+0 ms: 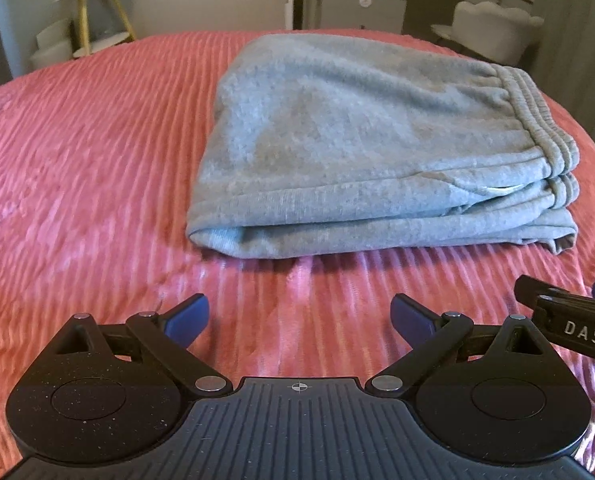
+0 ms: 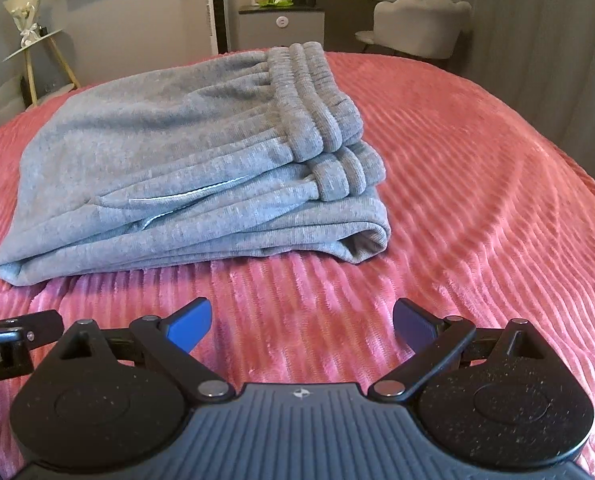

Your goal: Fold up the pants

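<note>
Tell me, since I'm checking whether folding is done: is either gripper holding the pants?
No: the left gripper and right gripper are both open over the bedspread, short of the folded pants.

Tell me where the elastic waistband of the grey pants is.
The waistband tops the folded pants' right end on the pink bedspread, ahead of both open grippers.
</note>
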Demonstrator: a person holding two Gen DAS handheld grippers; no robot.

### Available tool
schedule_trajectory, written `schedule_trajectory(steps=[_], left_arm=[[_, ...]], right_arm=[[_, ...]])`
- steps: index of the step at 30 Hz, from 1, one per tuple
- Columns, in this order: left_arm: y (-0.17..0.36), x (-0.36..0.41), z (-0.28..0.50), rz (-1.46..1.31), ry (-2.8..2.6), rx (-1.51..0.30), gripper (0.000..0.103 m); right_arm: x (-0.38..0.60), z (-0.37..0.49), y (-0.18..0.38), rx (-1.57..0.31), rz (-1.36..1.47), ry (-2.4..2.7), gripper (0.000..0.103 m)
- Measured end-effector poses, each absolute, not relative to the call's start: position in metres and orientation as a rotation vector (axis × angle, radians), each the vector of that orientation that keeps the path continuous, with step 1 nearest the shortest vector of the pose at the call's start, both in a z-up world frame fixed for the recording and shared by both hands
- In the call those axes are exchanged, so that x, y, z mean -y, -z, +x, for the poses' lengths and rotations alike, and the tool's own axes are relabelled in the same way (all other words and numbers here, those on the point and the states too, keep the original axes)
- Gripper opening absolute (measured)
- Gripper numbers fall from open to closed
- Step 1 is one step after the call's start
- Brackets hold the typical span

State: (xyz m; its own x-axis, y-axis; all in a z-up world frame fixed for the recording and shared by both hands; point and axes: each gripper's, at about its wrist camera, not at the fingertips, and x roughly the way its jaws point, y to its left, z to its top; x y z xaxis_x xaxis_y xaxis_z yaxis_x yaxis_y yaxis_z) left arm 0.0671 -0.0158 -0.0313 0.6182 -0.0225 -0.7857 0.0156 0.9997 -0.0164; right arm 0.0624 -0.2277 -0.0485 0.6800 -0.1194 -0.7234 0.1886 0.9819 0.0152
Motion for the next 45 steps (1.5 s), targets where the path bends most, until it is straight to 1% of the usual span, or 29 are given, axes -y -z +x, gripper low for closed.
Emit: schedule_trajectory(steps=[8, 15, 45], left_arm=[[0.035, 0.023, 0.066, 0.026, 0.021, -0.916, 0.100], [0.037, 0.027, 0.065, 0.038, 0.016, -0.921, 0.100], [0.043, 0.034, 0.064, 0.080, 0.023, -0.945, 0.100]], right_arm=[[0.214, 0.061, 0.048, -0.795, 0.007, 0.158, 0.097], [0.209, 0.060, 0.049, -0.794, -0.013, 0.146, 0.097], [0.219, 0.063, 0.050, -0.802, 0.046, 0.128, 0.097]])
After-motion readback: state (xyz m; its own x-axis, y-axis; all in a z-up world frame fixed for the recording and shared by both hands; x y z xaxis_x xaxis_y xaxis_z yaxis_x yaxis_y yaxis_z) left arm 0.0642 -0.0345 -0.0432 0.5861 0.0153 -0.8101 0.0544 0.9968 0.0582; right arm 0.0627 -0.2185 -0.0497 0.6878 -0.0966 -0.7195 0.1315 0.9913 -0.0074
